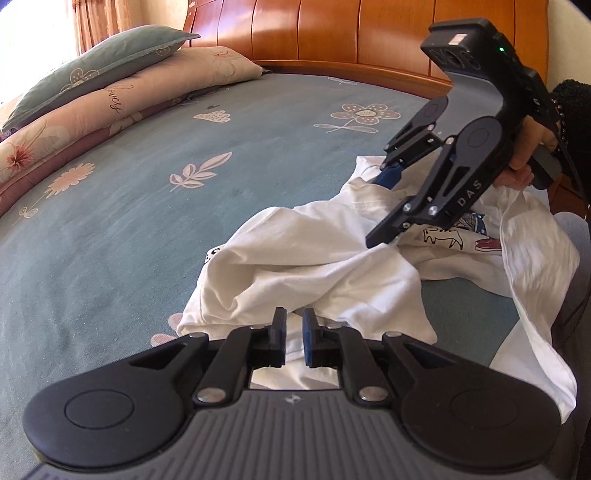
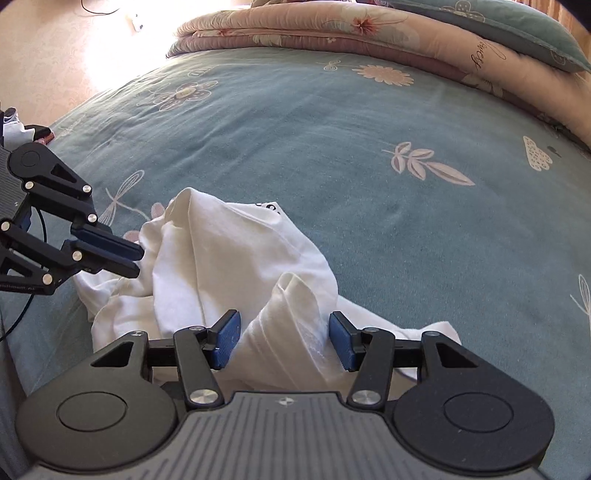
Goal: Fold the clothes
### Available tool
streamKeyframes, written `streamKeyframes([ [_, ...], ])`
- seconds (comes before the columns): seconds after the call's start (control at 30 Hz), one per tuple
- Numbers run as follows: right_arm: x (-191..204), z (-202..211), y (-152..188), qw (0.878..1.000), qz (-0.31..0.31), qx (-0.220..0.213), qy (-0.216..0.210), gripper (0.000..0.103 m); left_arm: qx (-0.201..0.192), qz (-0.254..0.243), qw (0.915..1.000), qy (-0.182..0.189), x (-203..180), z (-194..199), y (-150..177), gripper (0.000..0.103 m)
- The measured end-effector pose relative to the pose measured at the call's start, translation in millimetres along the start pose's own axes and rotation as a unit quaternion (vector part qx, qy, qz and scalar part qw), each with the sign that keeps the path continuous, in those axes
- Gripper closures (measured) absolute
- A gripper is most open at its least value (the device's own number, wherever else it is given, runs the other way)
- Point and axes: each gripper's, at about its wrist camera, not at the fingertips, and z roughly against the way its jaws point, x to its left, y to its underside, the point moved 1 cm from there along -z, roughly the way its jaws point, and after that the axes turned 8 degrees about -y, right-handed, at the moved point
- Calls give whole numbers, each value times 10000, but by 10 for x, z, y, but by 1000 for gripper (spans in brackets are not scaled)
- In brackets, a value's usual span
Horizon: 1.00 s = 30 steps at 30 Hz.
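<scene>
On the floral bedsheet (image 1: 147, 206) we see a crumpled white T-shirt (image 1: 295, 258) (printed front). Left gripper (image 1: 293, 341): jaws slightly parted, pads not pressing cloth. Right gripper (image 2: 284, 341): jaws apart, straddling a raised fold.

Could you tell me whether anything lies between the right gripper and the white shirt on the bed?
Nothing visible does. The right gripper is already at the white shirt, its fingers apart with a raised fold of cloth between them. The bed cover beyond the shirt is bare; the folded quilt lies far off.
</scene>
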Motion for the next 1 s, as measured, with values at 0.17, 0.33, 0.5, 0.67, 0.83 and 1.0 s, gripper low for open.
streamKeyframes([
  [0.17,197,154,261,9989,322,297,-137,43,-239,-91,9997,13,-92,43,-160,87],
  [0.33,288,269,222,9987,484,138,-45,42,-428,-169,9987,205,-254,-15,-311,81],
  [0.5,138,400,-16,9984,111,-529,-156,42,-304,-281,9986,333,-397,-134,-232,81],
  [0.67,-223,98,-194,9974,-543,-419,-231,42,-296,-242,9986,360,-387,-88,-132,81],
  [0.83,-491,-112,-69,9893,-1349,-166,-523,43,-287,-181,9987,371,-347,-41,-63,78],
  [1.0,-515,-42,-34,9754,-1752,-463,-1252,60,-270,-130,9990,337,-346,-18,-15,76],
])
